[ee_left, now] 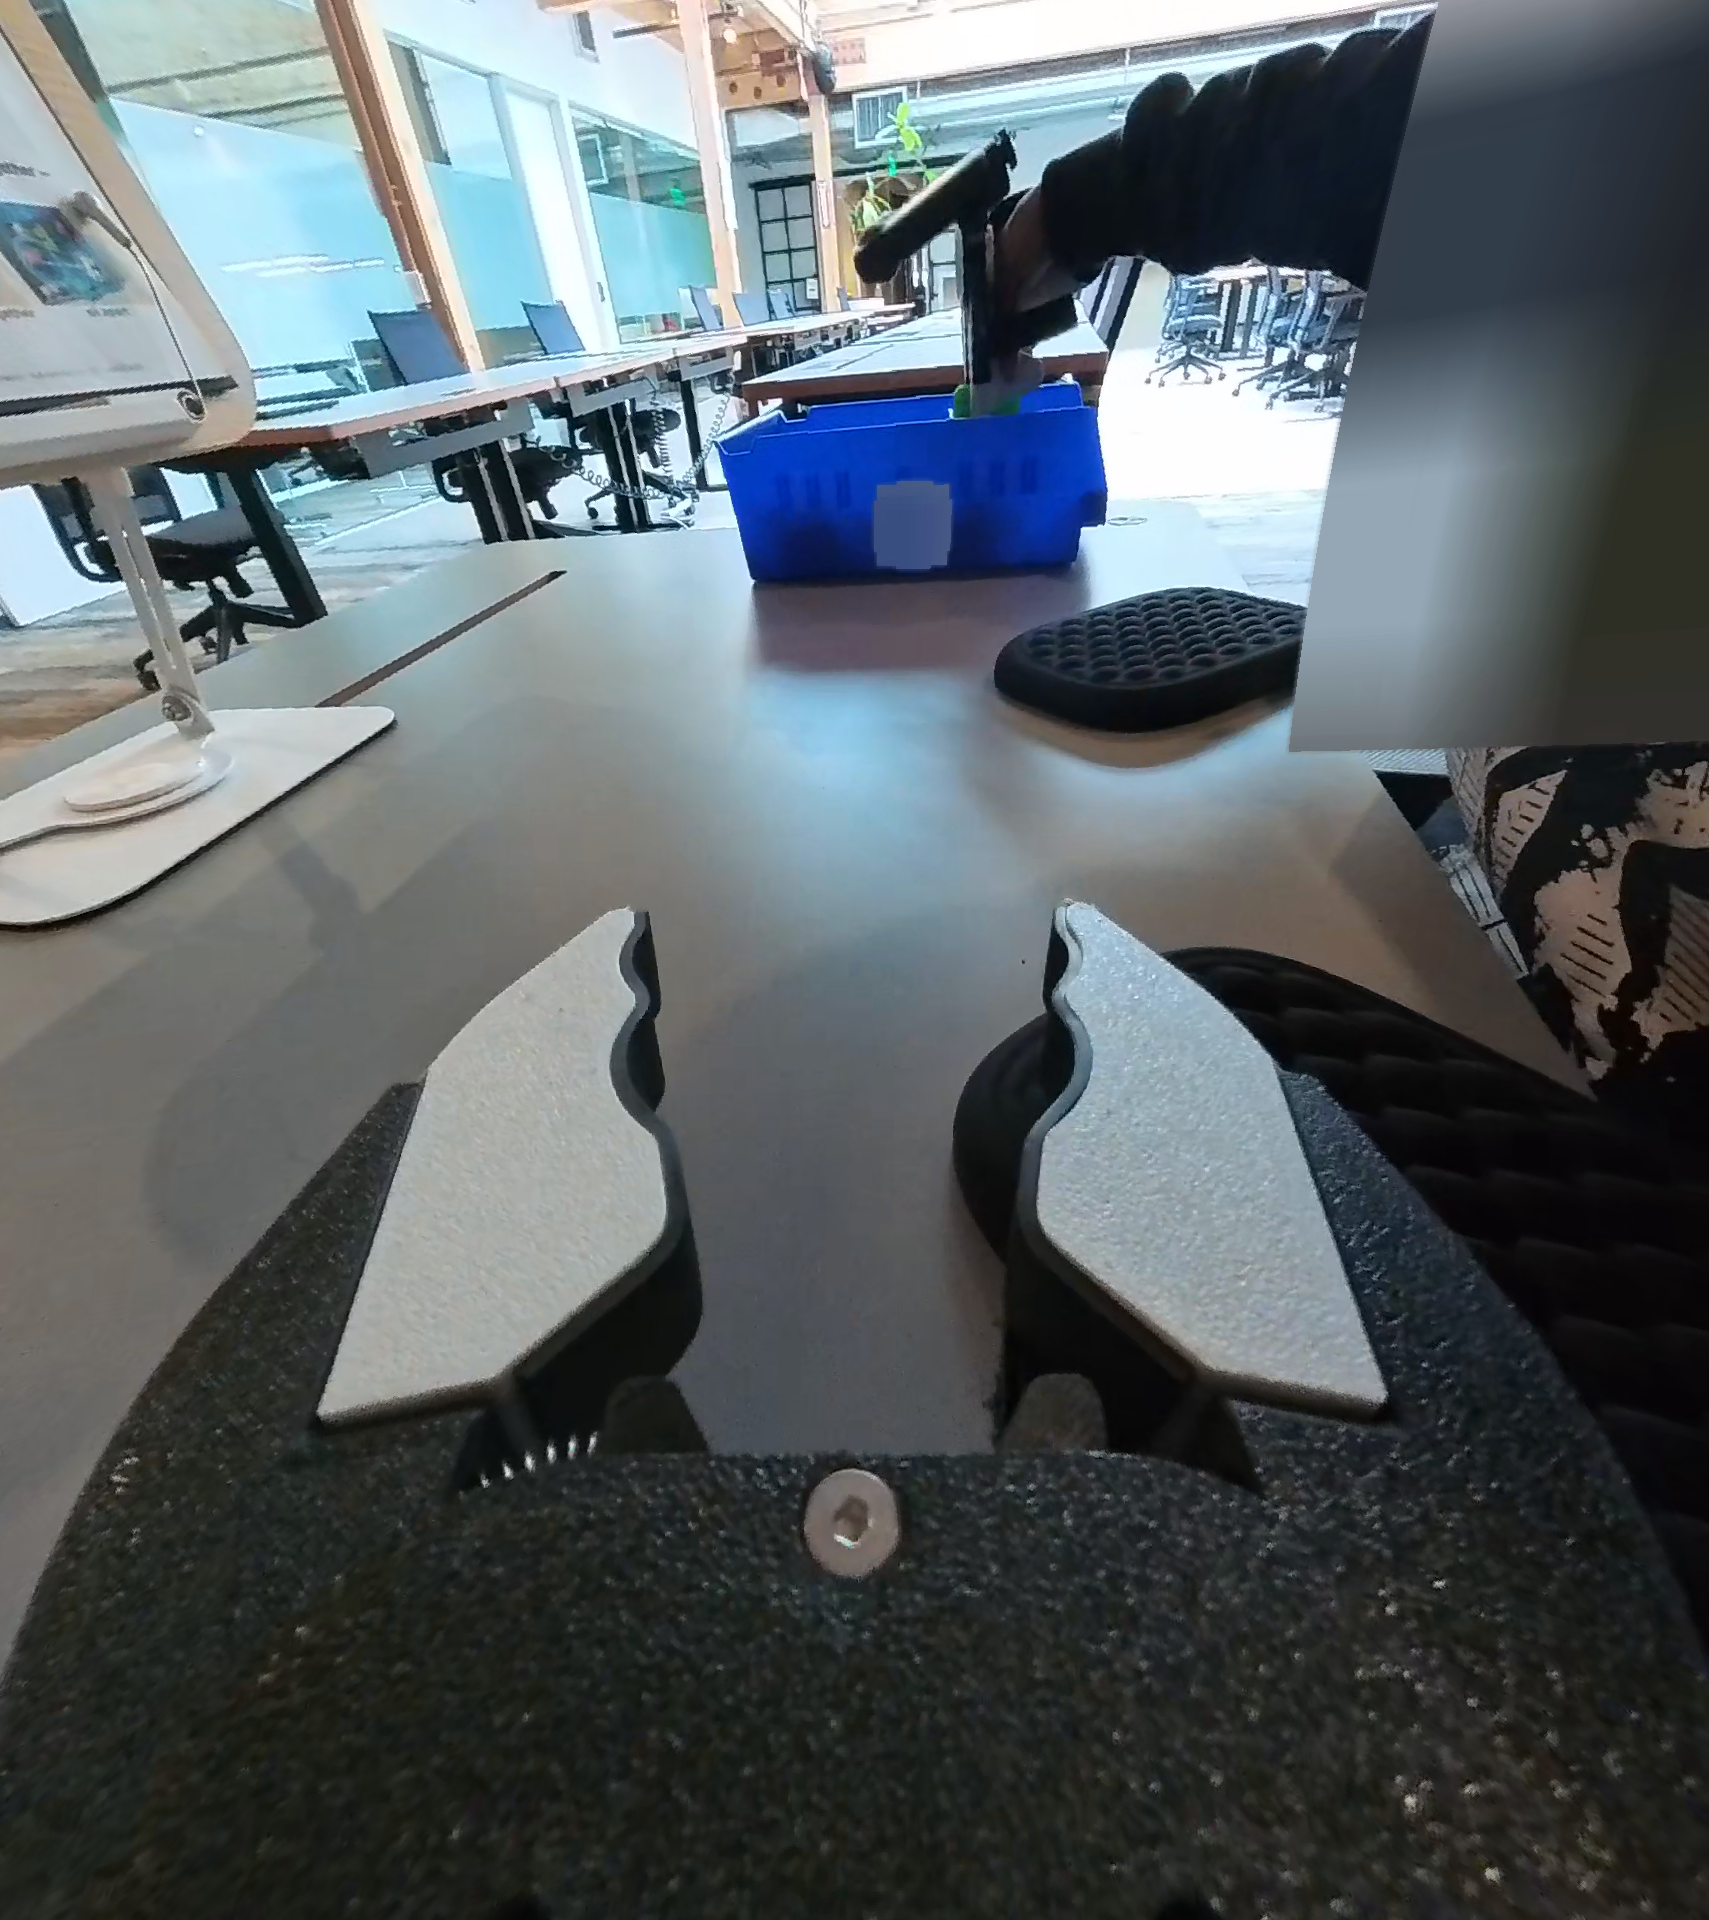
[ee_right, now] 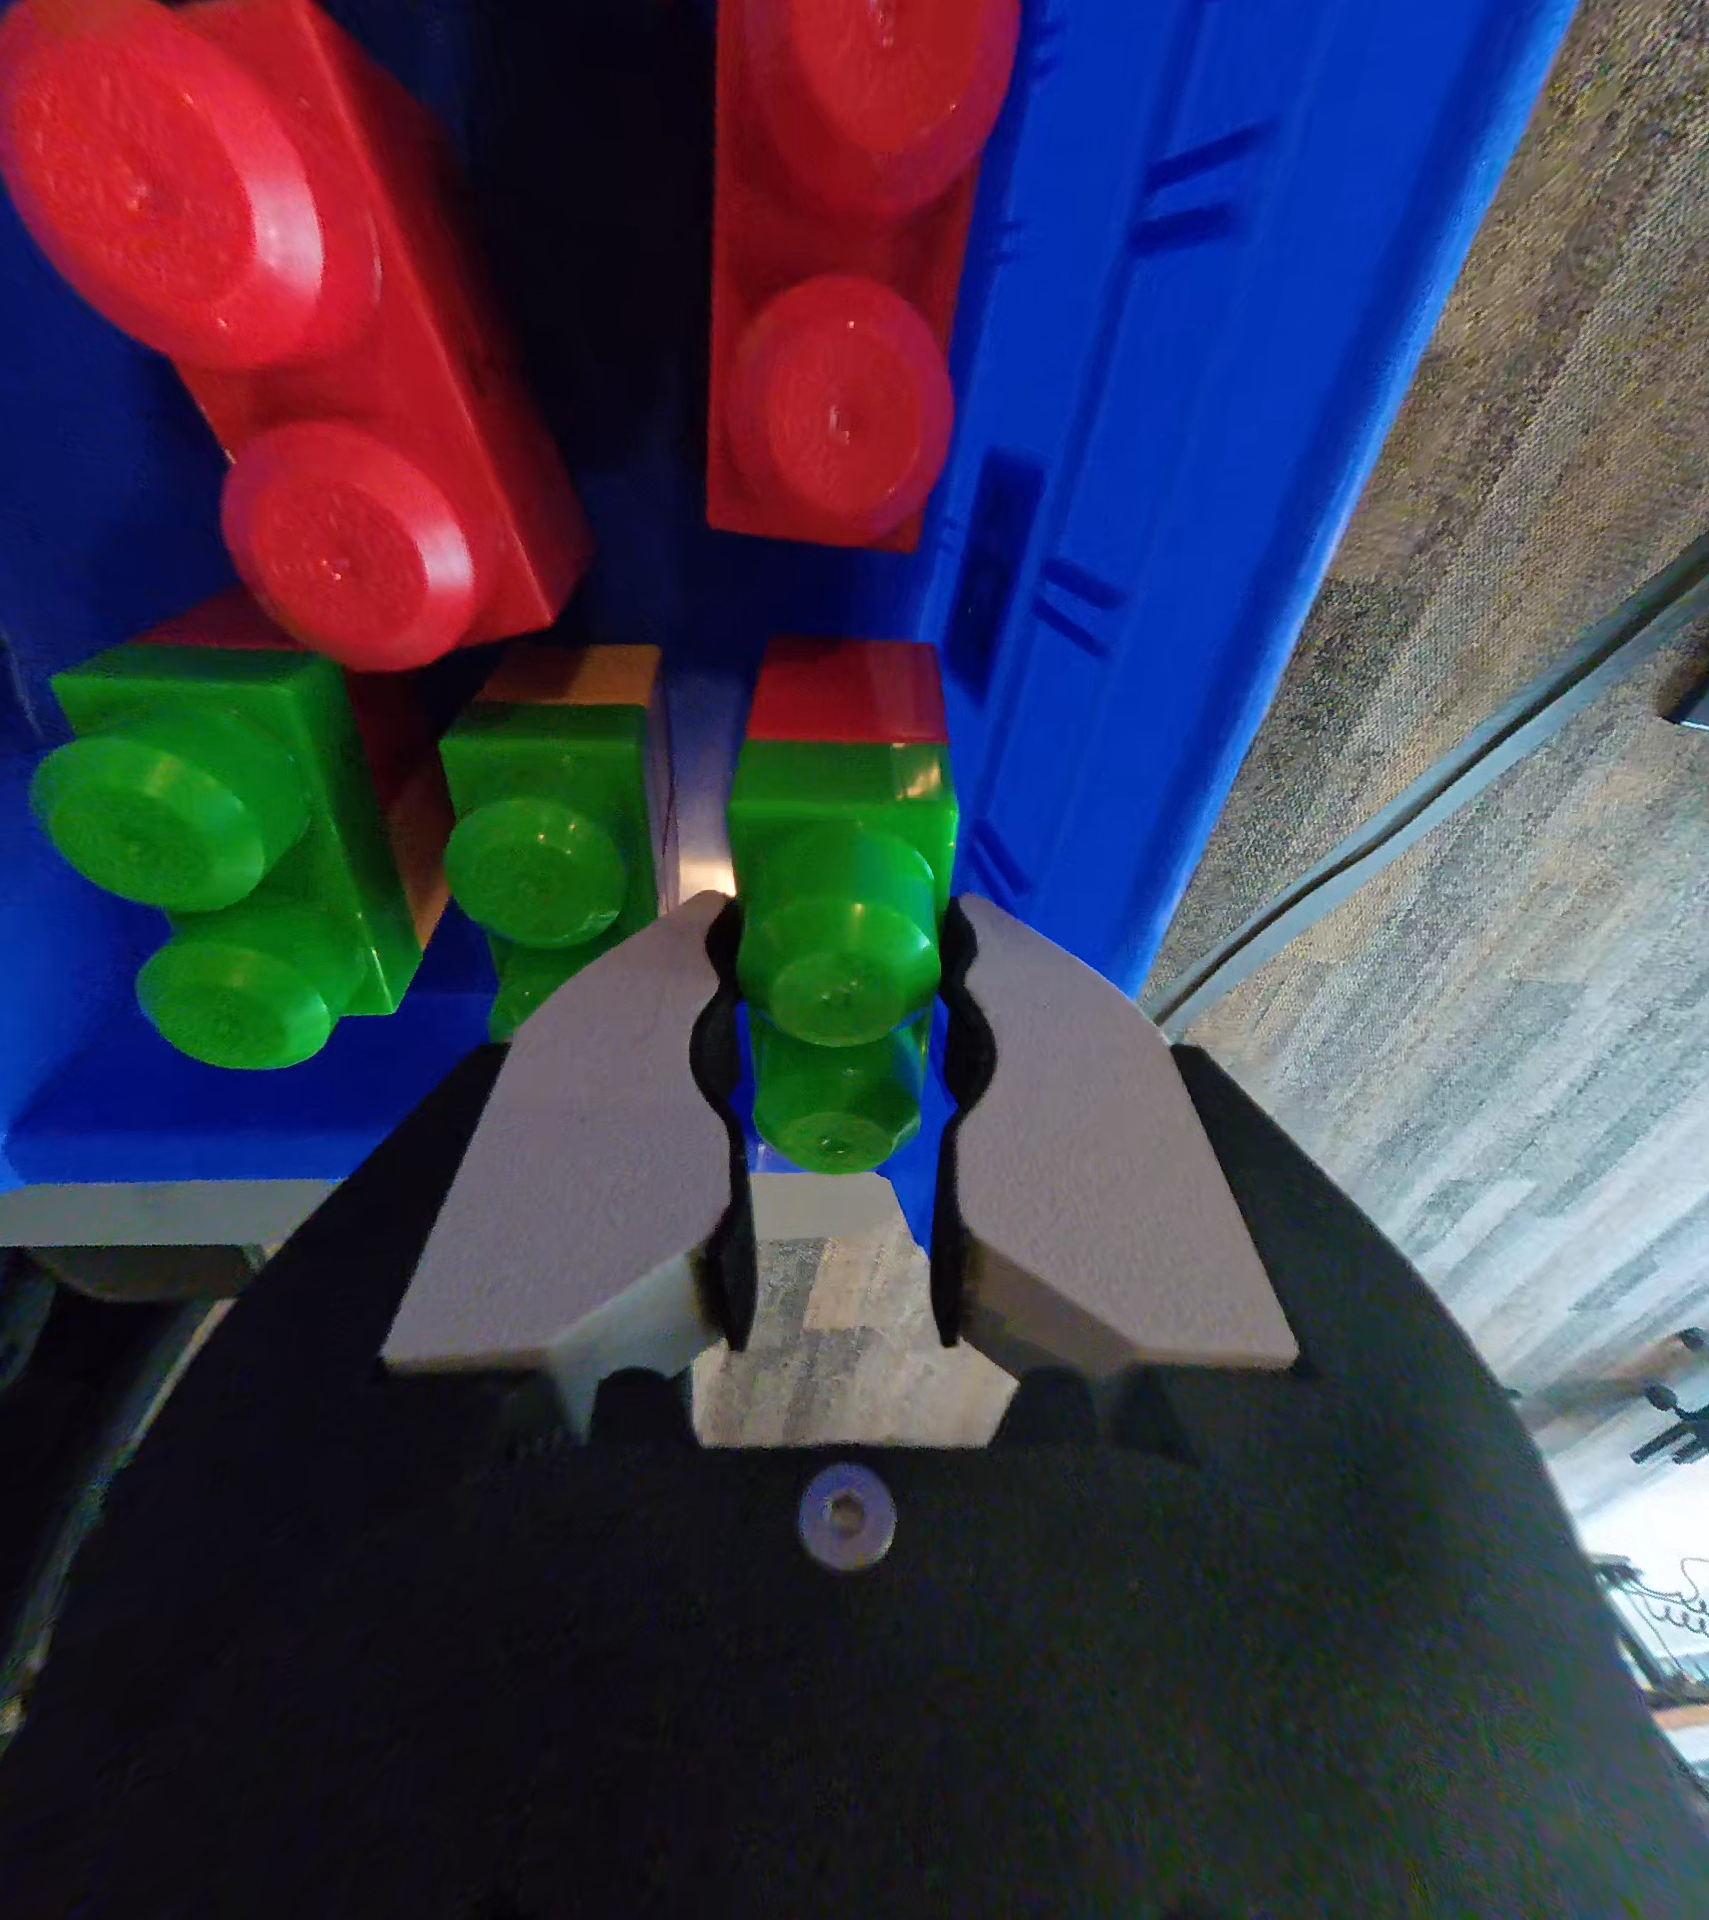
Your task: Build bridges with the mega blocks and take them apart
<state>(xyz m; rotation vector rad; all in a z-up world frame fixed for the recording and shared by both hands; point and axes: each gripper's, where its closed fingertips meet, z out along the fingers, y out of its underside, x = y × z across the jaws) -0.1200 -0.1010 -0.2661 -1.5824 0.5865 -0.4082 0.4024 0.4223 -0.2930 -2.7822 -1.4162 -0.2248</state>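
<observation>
**Open office, grey desk: right tool in the bin on a green block, left tool idle**

Setting: open-plan office, rows of desks and chairs behind, one grey desk (ee_left: 829, 790) in front. A blue bin (ee_left: 917, 488) sits at its far side; nothing is built on the desk yet.

Right tool (ee_right: 839, 1023): pointed down into the bin, jaws closed around the near stud end of a green block (ee_right: 845, 914), fingers touching both sides. That block sits on a red block (ee_right: 848, 691) tight against the bin's right wall. My read: it grips the stud end because that is the only part reachable from above, and the wall leaves little room for the outer finger. Likely the first pick for a bridge.

Left tool (ee_left: 850, 1049): low over the desk, jaws apart, holding nothing. It sits beside a black pad (ee_left: 1556, 1195), with a second pad (ee_left: 1151, 655) farther out. It looks parked, waiting to receive or steady a block.

View differences:
- Right wrist only: bin contents. Two more green blocks (ee_right: 216, 831) (ee_right: 543, 831) and two large red blocks (ee_right: 310, 343) (ee_right: 829, 312) lie loose, plus the actual finger contact.
- Left wrist only: desk layout, a white stand (ee_left: 71, 312) holding an instruction sheet at left, and a dark sleeve (ee_left: 1245, 156) reaching the right tool into the bin. From here the blocks are hidden except for a sliver of green at the rim.
</observation>
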